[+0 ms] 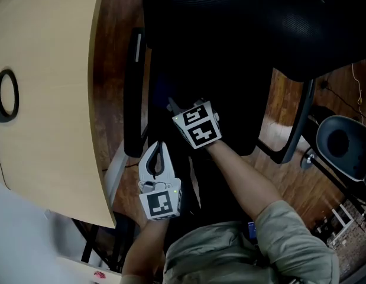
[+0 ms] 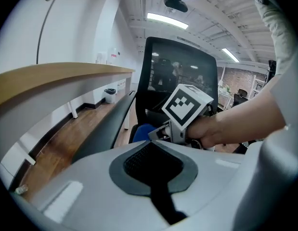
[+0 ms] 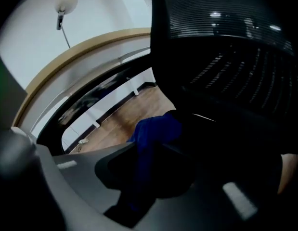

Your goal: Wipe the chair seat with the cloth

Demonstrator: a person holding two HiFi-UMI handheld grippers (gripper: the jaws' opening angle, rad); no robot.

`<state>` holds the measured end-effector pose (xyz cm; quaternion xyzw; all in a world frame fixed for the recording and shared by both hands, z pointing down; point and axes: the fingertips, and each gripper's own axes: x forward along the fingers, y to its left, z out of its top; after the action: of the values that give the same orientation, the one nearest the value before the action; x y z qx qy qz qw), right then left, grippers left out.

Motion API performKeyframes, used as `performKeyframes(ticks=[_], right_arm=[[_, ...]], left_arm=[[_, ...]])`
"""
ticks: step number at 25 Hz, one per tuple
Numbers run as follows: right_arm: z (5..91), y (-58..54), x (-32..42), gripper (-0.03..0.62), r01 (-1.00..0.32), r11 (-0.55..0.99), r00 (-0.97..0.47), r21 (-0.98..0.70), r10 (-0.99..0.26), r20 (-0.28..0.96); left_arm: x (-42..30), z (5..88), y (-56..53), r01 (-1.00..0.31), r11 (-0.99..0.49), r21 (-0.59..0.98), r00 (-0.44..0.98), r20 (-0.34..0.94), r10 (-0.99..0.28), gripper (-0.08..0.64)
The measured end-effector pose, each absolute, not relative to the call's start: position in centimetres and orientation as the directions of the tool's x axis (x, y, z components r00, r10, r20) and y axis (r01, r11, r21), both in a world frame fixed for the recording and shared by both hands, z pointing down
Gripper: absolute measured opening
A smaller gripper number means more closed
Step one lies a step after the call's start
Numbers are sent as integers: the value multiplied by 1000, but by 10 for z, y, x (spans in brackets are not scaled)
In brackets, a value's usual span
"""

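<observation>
The black chair seat [image 1: 230, 87] fills the middle of the head view, too dark to show detail. My right gripper [image 1: 175, 107] reaches over the seat's left part, its marker cube [image 1: 198, 125] facing up. In the right gripper view its jaws are shut on a blue cloth [image 3: 152, 134], which bunches out ahead toward the mesh backrest [image 3: 226, 42]. My left gripper [image 1: 157, 149] hangs beside the seat near the left armrest [image 1: 133, 93], jaws shut and empty. In the left gripper view the blue cloth [image 2: 141, 131] shows under the right gripper's cube [image 2: 187, 105].
A curved beige desk [image 1: 47, 99] runs along the left, with a black ring [image 1: 5, 94] on it. Wood floor [image 1: 115, 52] shows between desk and chair. A second chair [image 1: 342, 144] and cables stand at the right. The right armrest post [image 1: 298, 126] rises beside the seat.
</observation>
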<state>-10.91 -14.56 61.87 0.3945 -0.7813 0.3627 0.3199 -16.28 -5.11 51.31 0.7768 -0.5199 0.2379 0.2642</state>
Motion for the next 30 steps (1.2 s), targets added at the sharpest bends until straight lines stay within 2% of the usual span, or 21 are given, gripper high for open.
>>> performKeyframes(ticks=[6,12,22,30], right_arm=[[645,-142,-147,86,-822,489,-478,-290,-318,819],[655,-139,-121,86,-873,418,-405,-249,-341,848],[651,-112,7,86,-969,173,-236,-178,-421,876],[650,-72,141,86,-991,-65,-74,-117,-461,884]], left_arm=[[-176,521,-40,-925,-333,182,367,647,-669,5],[-160,527,-34,-874,-433,219,464,641,-612,5],[-104,528,-37,-794,-566,221,556,640,-530,5],[-23,528,-16,-704,-670,235,634,633,-444,5]])
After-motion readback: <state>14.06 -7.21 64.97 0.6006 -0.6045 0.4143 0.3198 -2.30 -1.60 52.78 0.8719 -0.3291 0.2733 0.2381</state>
